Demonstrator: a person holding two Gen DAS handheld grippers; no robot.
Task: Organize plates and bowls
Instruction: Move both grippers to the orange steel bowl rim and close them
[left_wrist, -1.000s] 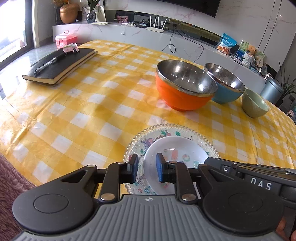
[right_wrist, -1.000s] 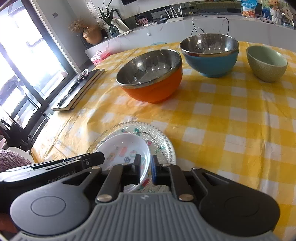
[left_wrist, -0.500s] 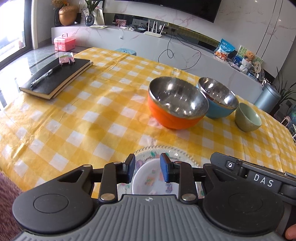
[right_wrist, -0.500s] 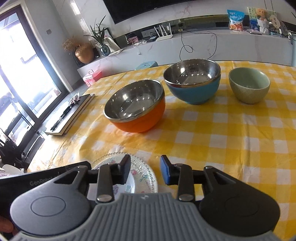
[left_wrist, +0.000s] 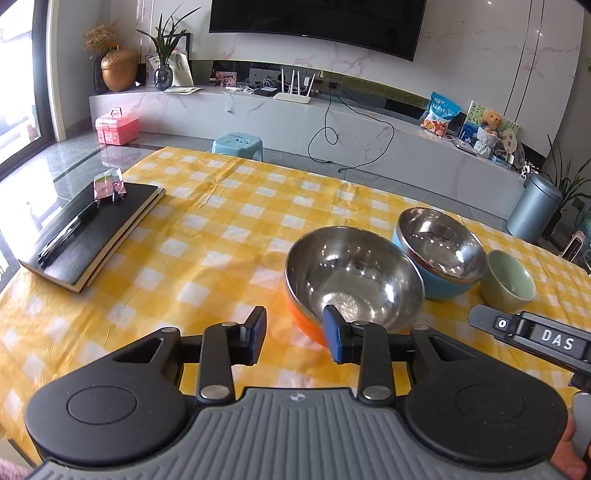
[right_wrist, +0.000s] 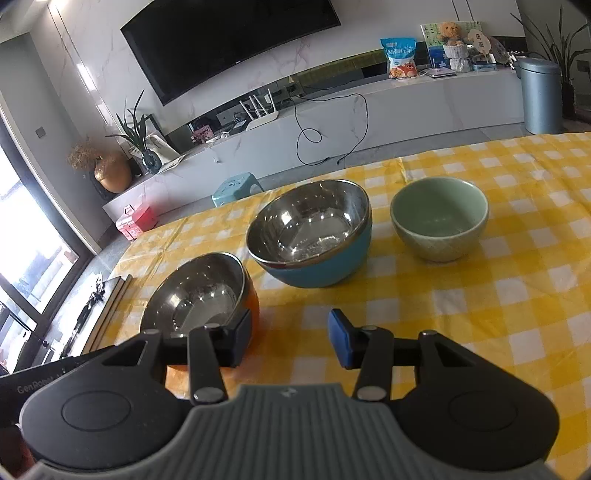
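Both your left gripper (left_wrist: 294, 339) and right gripper (right_wrist: 288, 338) have fingers apart with nothing between them, having just been opening. The orange steel-lined round bowl (left_wrist: 351, 277) sits just past your left fingers on the yellow checked surface (left_wrist: 221, 229), with the blue steel-lined bowl (right_wrist: 310, 232) and pale green ceramic bowl (right_wrist: 439, 218) further ahead of your right fingers. All three stand upright, mouths up, round with no long axis, so likely nest next: pinch a rim squarely, lift level, lower centred.

orange bowl (right_wrist: 207, 291), blue bowl (right_wrist: 314, 240), green bowl (right_wrist: 439, 221) (all upright), yellow checked cloth (right_wrist: 498, 295)
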